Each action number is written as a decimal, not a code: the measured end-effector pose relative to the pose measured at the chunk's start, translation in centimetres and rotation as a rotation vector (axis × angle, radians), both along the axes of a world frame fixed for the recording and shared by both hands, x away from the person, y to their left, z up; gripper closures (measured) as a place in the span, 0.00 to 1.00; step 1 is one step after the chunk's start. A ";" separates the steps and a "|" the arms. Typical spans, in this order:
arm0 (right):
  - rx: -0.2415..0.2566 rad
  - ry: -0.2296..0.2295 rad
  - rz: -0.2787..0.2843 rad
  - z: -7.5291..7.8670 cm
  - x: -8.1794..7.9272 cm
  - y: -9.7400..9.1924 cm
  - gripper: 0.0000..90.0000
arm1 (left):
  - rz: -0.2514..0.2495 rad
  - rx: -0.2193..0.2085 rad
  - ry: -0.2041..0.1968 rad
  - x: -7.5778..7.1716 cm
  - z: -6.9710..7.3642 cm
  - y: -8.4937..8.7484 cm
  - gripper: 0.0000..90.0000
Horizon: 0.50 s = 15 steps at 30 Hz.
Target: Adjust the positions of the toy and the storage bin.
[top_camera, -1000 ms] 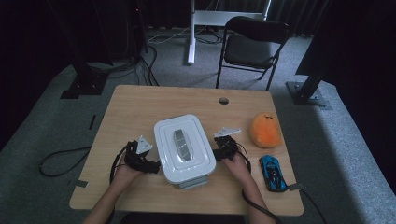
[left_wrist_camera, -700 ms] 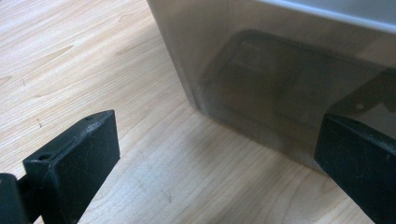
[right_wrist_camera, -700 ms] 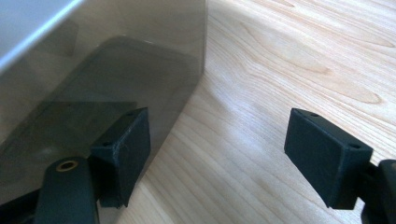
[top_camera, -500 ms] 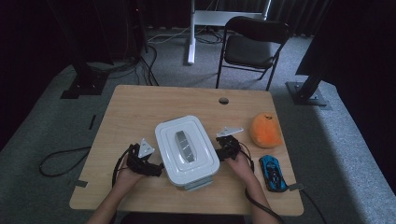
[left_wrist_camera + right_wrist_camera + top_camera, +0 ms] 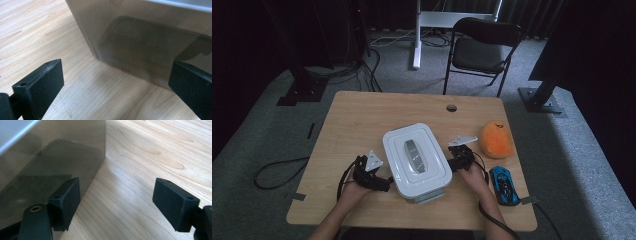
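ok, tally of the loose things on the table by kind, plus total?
White lidded plastic container: 1
Orange round plush toy: 1
Blue toy car: 1
Total: 3, all on the light wooden table

Recording lab: dark curtains, grey carpet [image 5: 257, 130], rig stands [image 5: 546, 75], floor cables [image 5: 362, 70], folding chair [image 5: 479, 50].
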State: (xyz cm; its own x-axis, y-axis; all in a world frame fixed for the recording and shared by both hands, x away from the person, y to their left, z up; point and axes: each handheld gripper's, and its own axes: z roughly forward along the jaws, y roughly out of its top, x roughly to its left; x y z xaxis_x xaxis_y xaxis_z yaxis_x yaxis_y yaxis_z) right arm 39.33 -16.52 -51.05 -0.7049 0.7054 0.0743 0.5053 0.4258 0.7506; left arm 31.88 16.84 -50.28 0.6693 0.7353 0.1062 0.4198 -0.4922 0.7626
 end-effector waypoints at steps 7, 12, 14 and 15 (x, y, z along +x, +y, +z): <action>0.013 0.009 0.001 -0.2 0.3 0.1 0.25 | -0.003 0.001 0.004 -0.2 0.0 -0.1 0.00; 0.013 0.019 0.015 -0.2 0.8 0.4 0.25 | 0.000 0.002 0.006 -0.3 0.1 0.1 0.00; 0.019 0.024 0.020 -0.2 1.0 0.7 0.25 | -0.002 0.004 0.005 -0.4 0.1 0.1 0.00; 0.019 0.026 0.023 -0.2 1.1 0.7 0.25 | -0.003 0.006 0.007 -0.5 0.1 0.2 0.00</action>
State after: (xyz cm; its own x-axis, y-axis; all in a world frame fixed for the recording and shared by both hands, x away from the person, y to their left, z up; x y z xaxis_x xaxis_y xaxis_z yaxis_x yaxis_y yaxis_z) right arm 40.46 -15.78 -51.21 -0.7182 0.6877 0.1061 0.5154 0.4234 0.7451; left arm 31.38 17.02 -50.19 0.6726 0.7323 0.1061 0.4233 -0.4984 0.7566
